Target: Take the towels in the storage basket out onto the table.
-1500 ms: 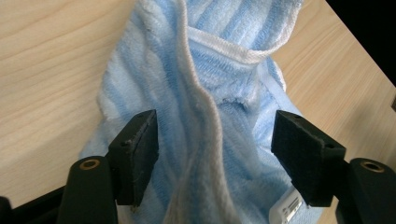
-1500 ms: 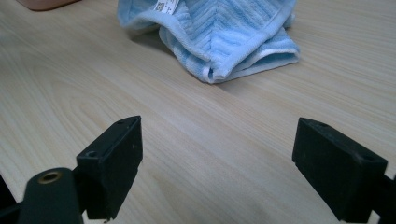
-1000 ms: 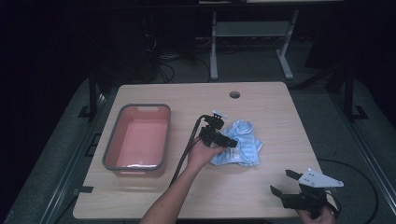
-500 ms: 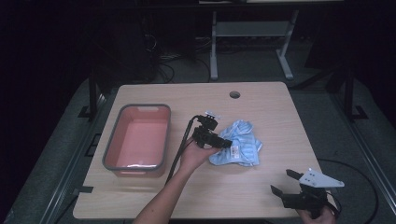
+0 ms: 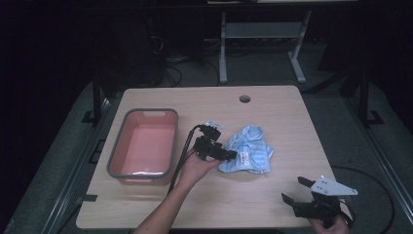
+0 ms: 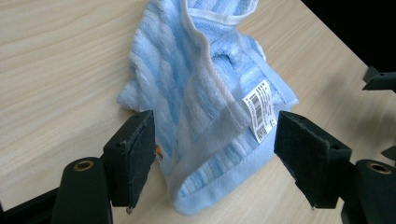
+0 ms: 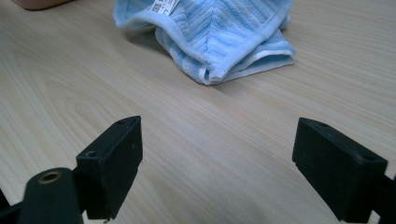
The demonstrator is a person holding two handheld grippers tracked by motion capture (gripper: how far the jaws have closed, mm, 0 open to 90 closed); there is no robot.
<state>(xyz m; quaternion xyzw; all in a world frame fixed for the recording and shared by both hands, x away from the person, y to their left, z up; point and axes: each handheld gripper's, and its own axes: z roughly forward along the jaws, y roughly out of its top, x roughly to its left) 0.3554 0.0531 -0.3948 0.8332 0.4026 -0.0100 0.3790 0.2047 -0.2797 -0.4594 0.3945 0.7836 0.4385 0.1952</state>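
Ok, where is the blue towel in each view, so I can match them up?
High view: blue towel right of table centre, at the left gripper tip.
Left gripper view: centre, its near edge between the open jaws.
Right gripper view: top centre, beyond the open jaws.
Shared landmark: the white barcode label, also at and.

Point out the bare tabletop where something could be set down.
Free: the far strip past the pink bin around the cable hole, and the near edge between both forearms. Crowded: the middle, where the left hand-held gripper meets the blue towel.

ribbed terry cloth towel (image 6: 205, 93); matt wood-grain table (image 6: 60, 56)
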